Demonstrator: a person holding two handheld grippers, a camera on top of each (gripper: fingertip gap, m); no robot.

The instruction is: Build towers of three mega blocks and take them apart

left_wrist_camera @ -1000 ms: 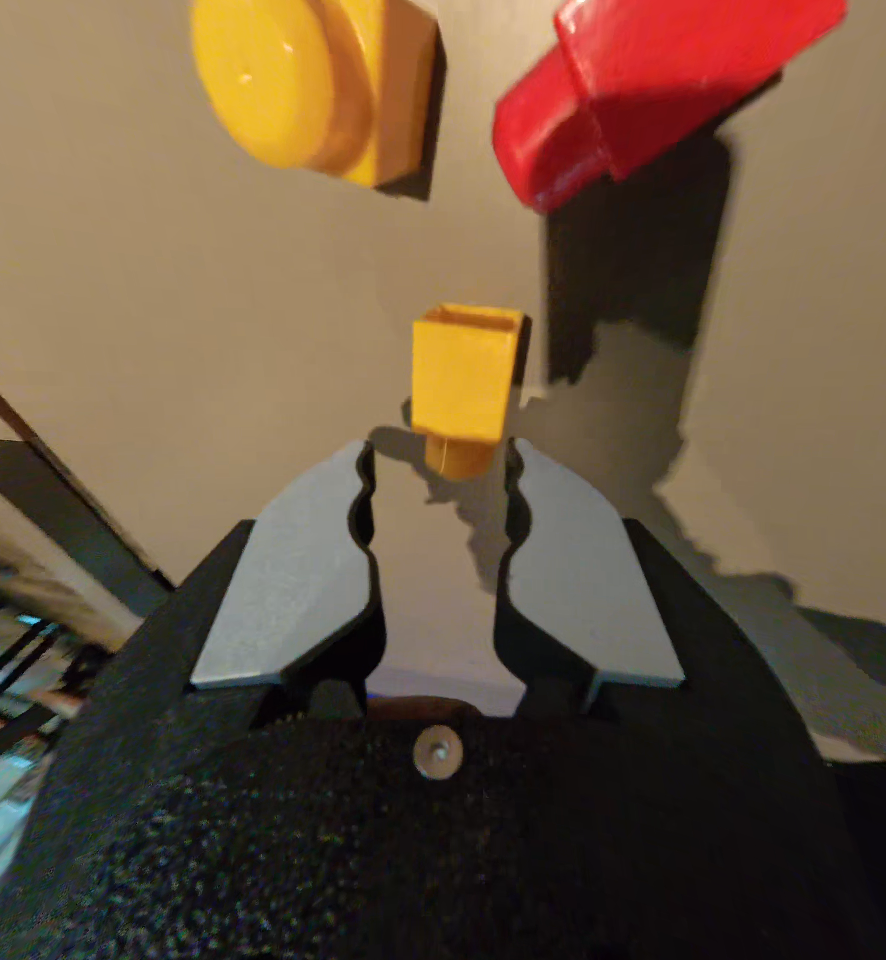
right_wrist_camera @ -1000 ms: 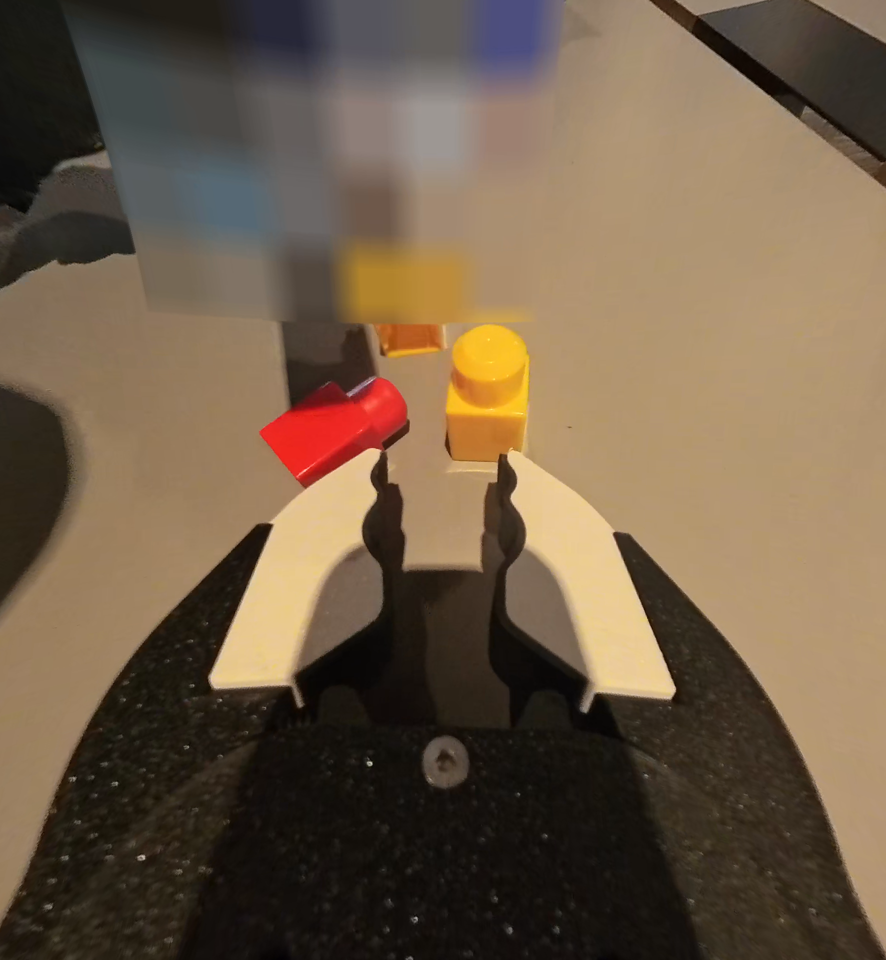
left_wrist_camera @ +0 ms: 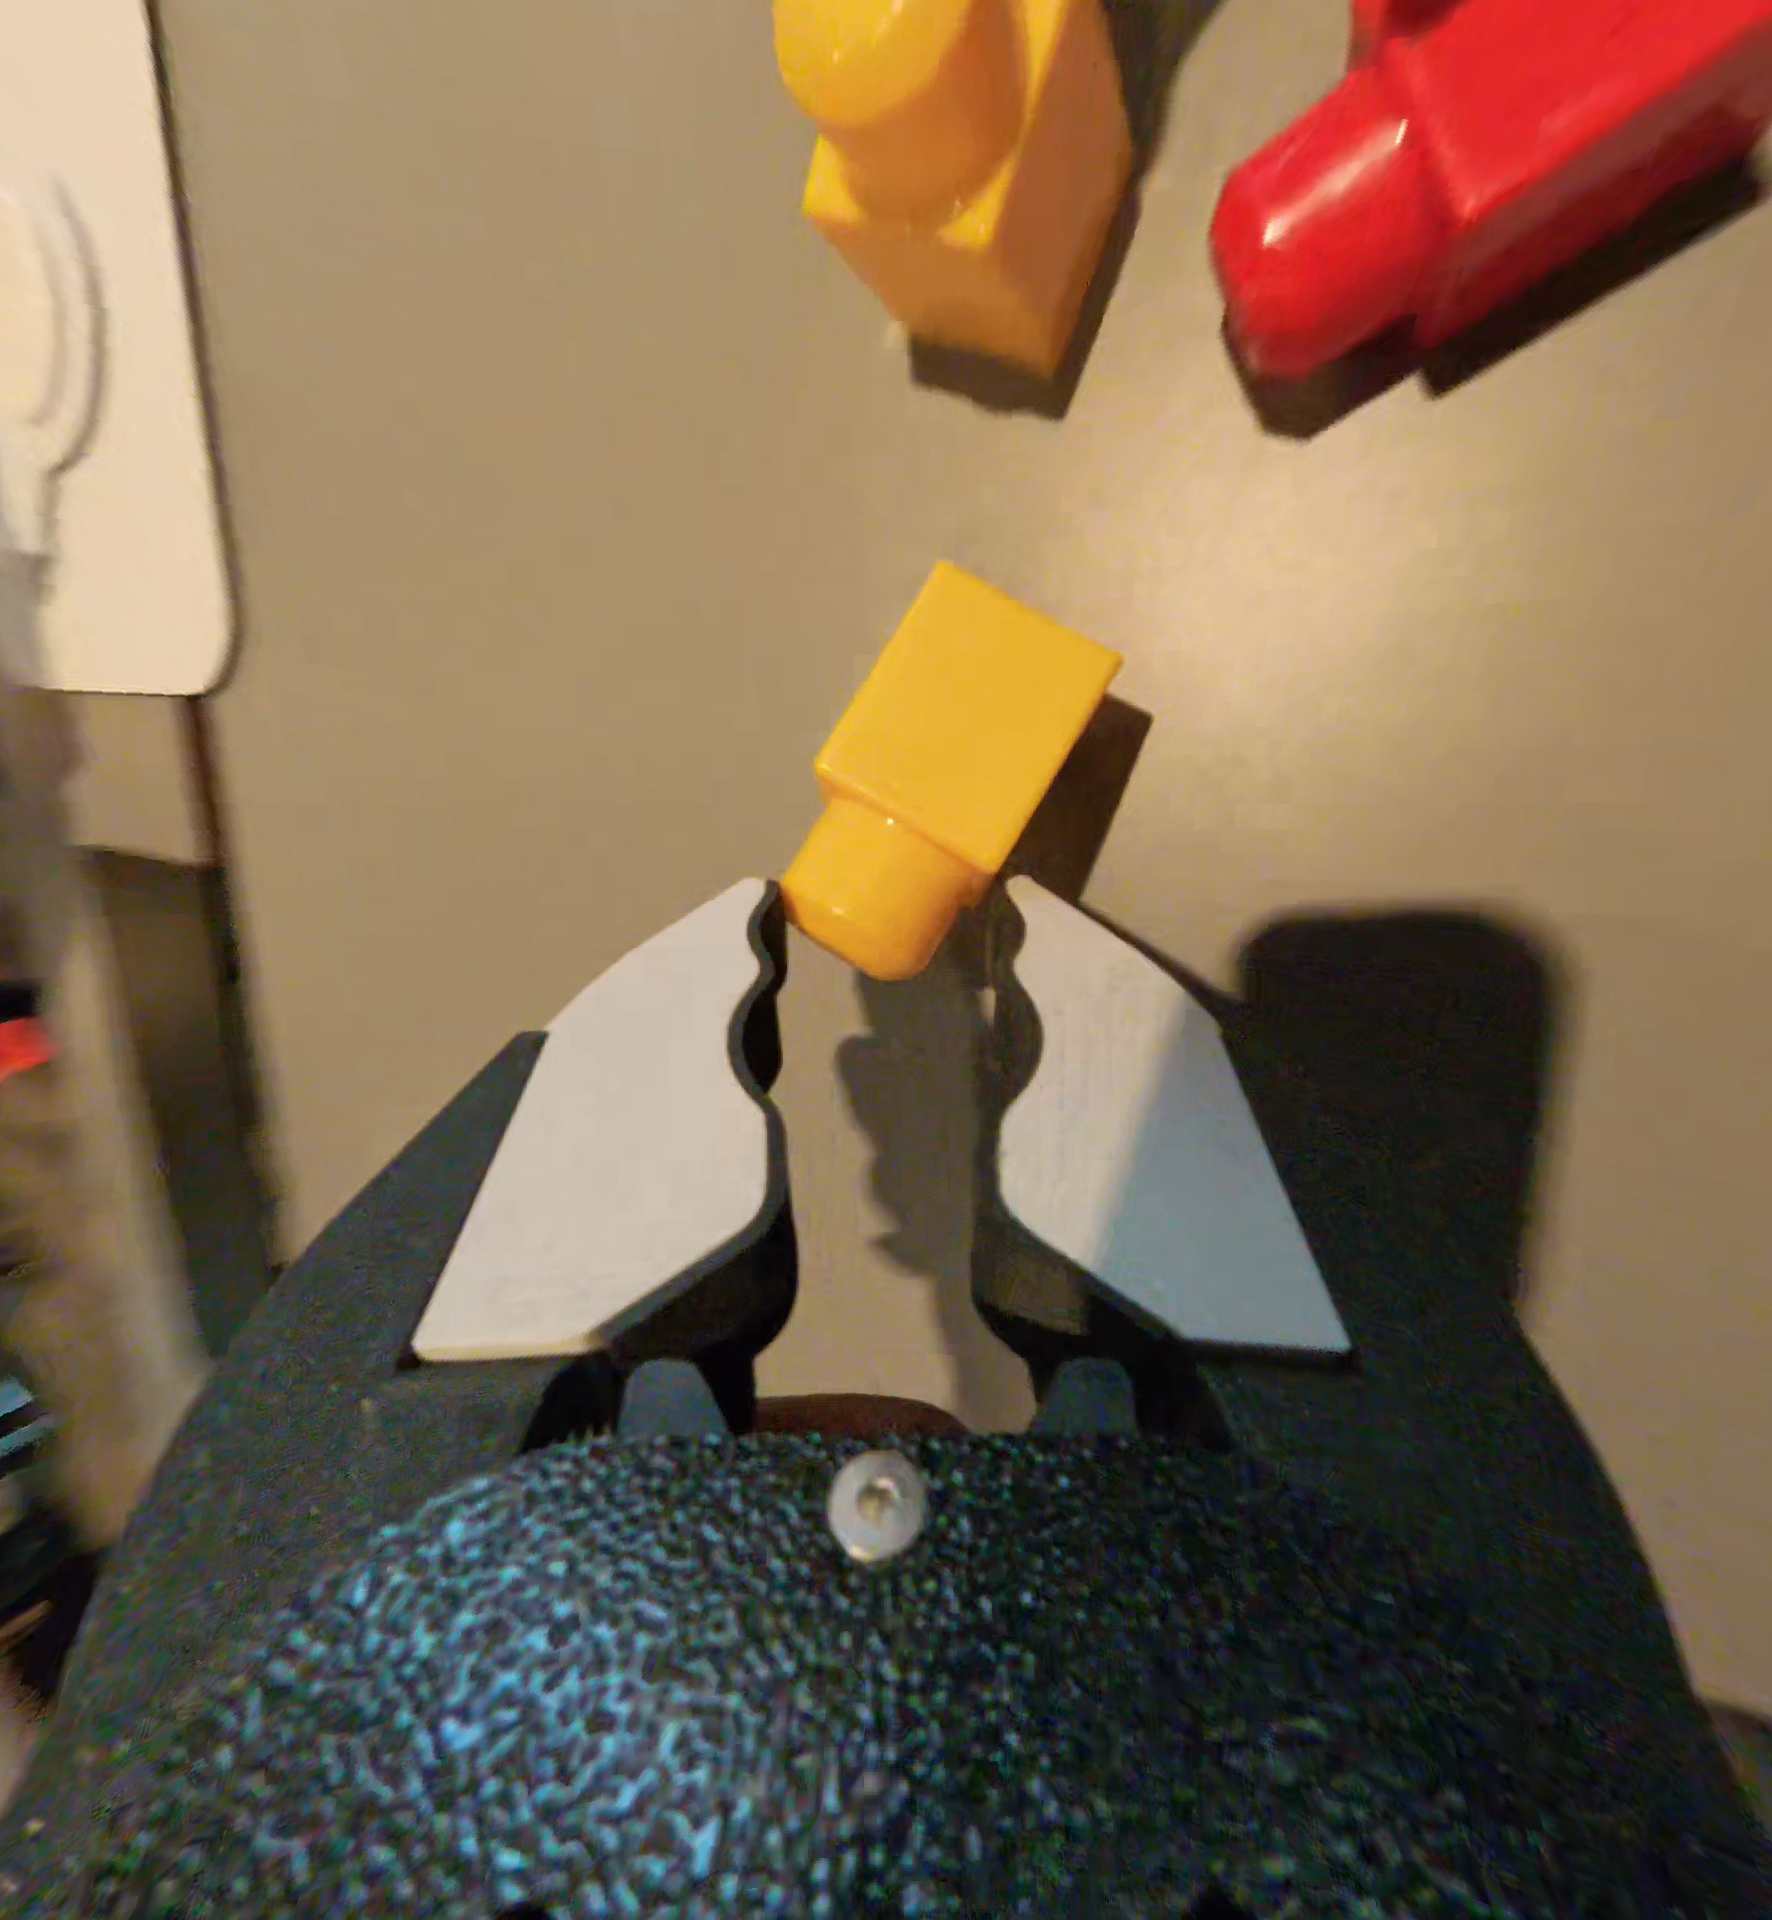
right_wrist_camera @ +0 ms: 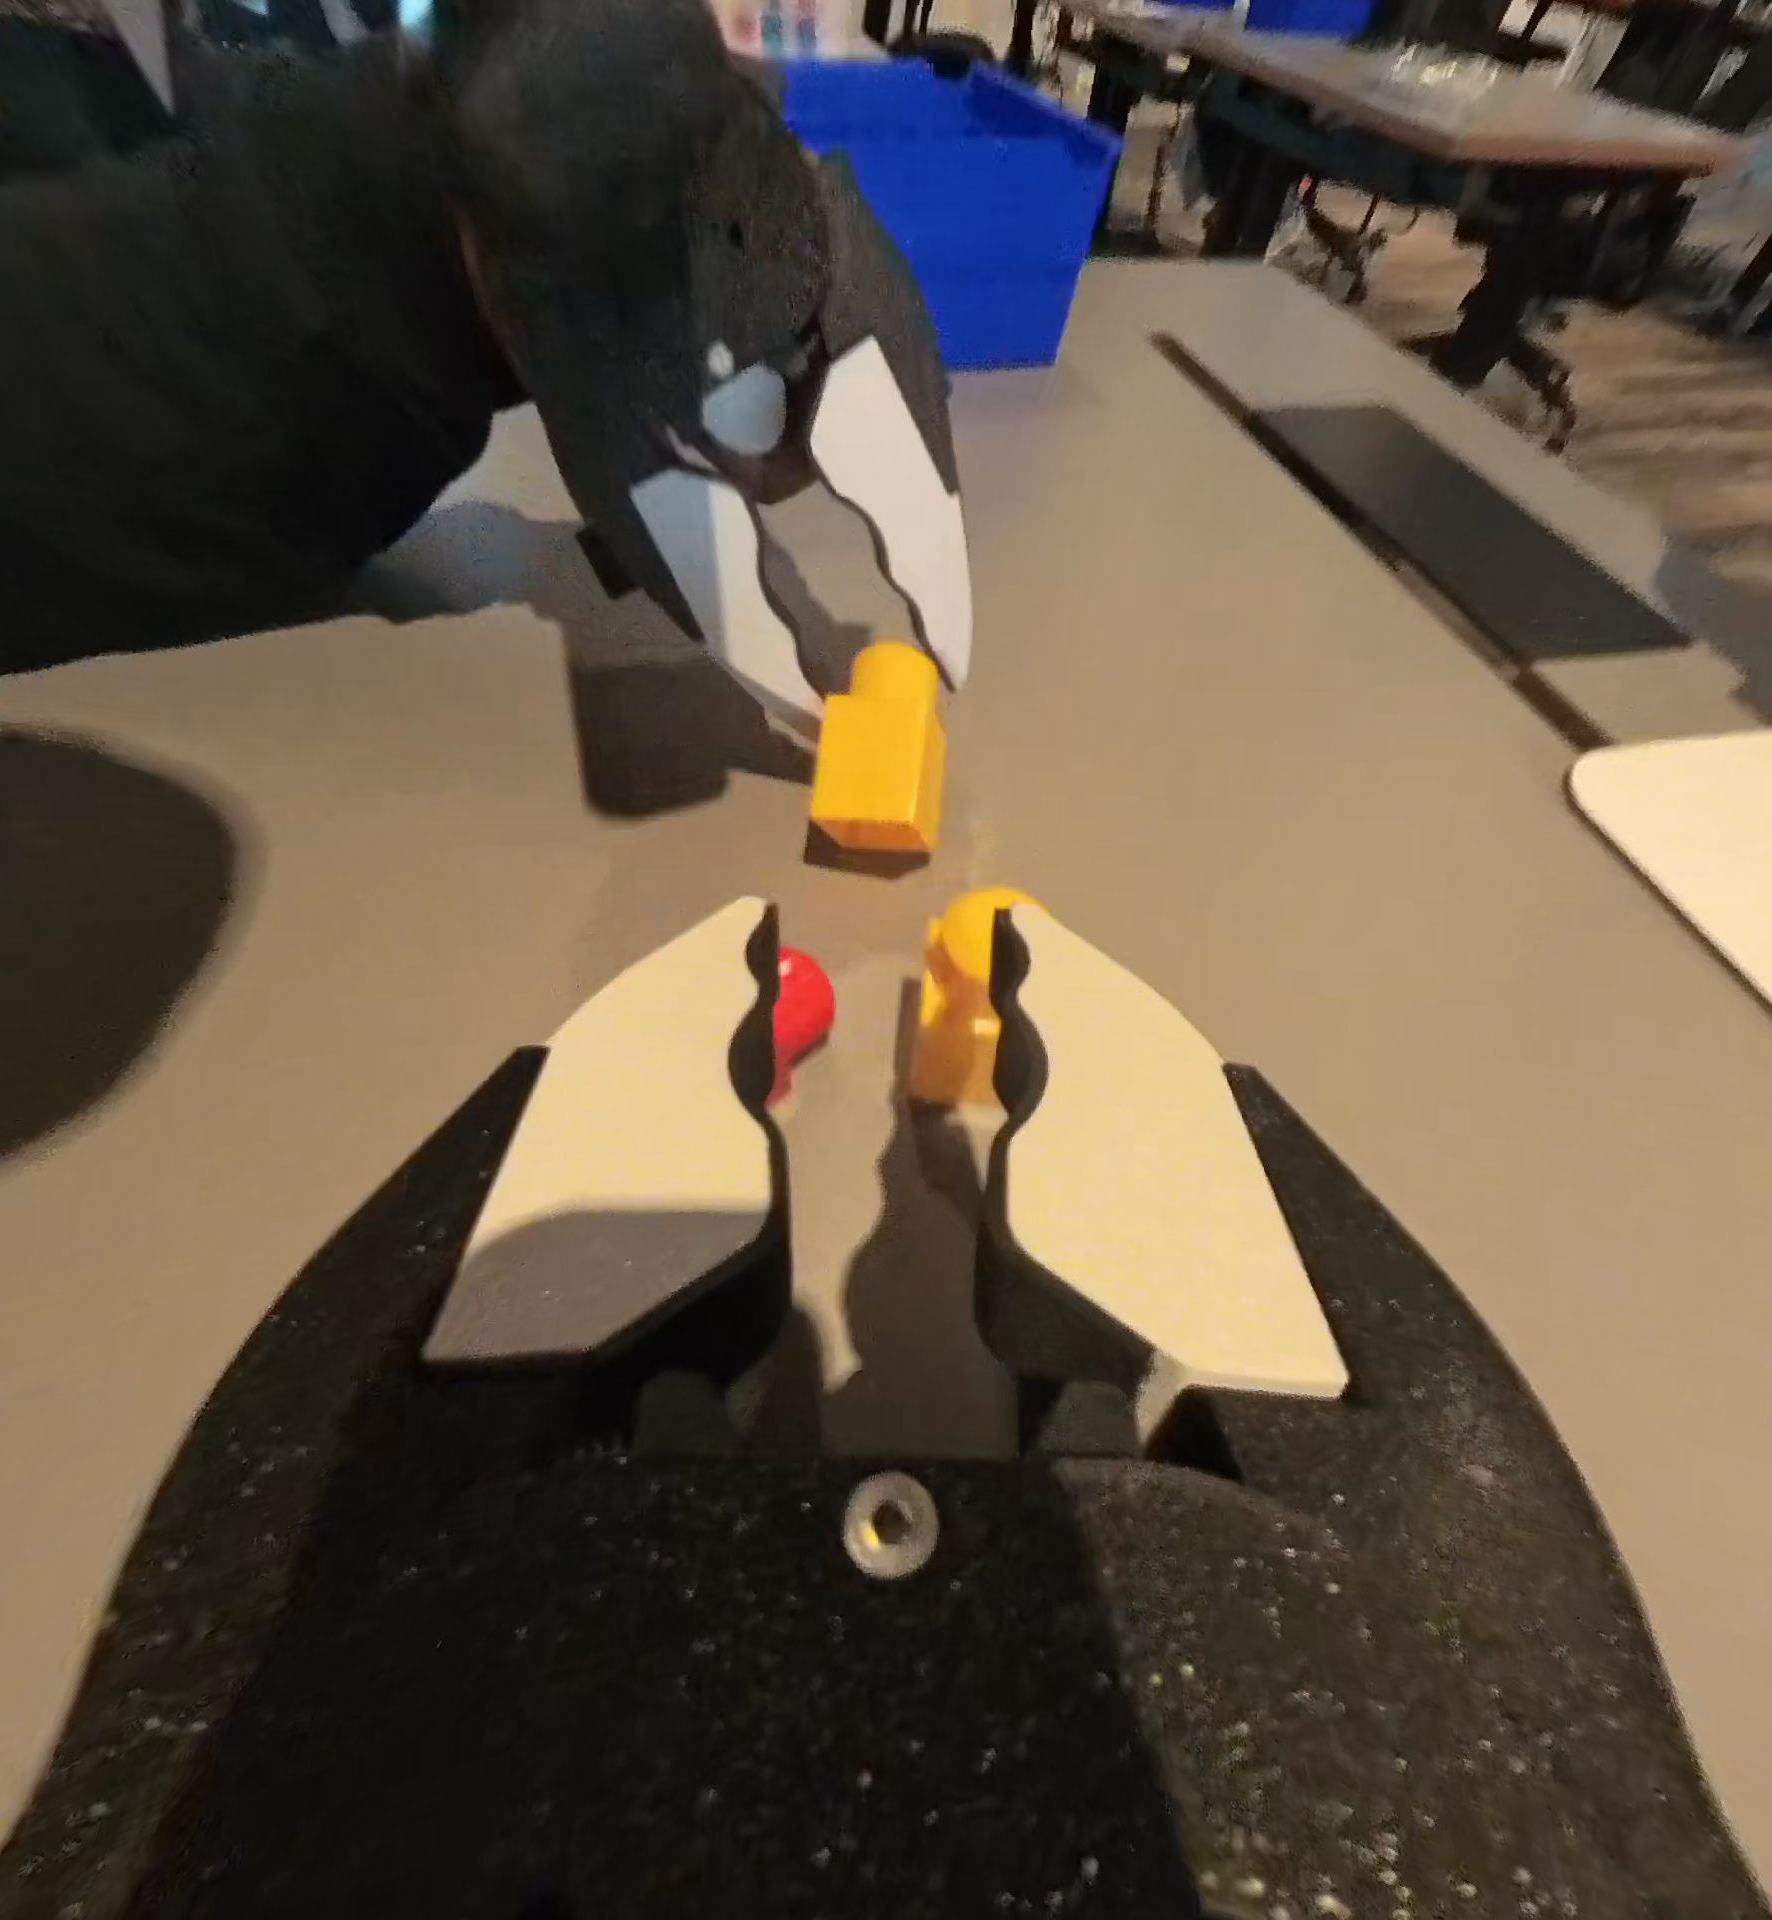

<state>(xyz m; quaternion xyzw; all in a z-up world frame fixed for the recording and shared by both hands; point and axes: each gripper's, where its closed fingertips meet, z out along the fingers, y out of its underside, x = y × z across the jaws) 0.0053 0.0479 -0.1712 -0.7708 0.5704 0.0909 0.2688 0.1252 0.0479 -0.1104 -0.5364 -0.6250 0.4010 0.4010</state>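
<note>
On the grey counter (right_wrist_camera: 1225,582), the left gripper (left_wrist_camera: 882,904) has its jaws apart around the stud of a yellow block (left_wrist_camera: 949,769), whose long axis runs straight out from the fingertips, though whether it is lifted I cannot tell. Further right, the right gripper (right_wrist_camera: 887,920) is also spread (holding nothing), with the red block (right_wrist_camera: 799,1003) just past its left fingertip and a second yellow block (right_wrist_camera: 955,1008) against its right one. The left gripper is the one at its block, so closing on that stud looks like the coming move.

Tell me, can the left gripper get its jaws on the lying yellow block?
Probably yes. The left gripper is open, with the block's stud at its jaws and nothing in between; it looks barely wide enough.
</note>
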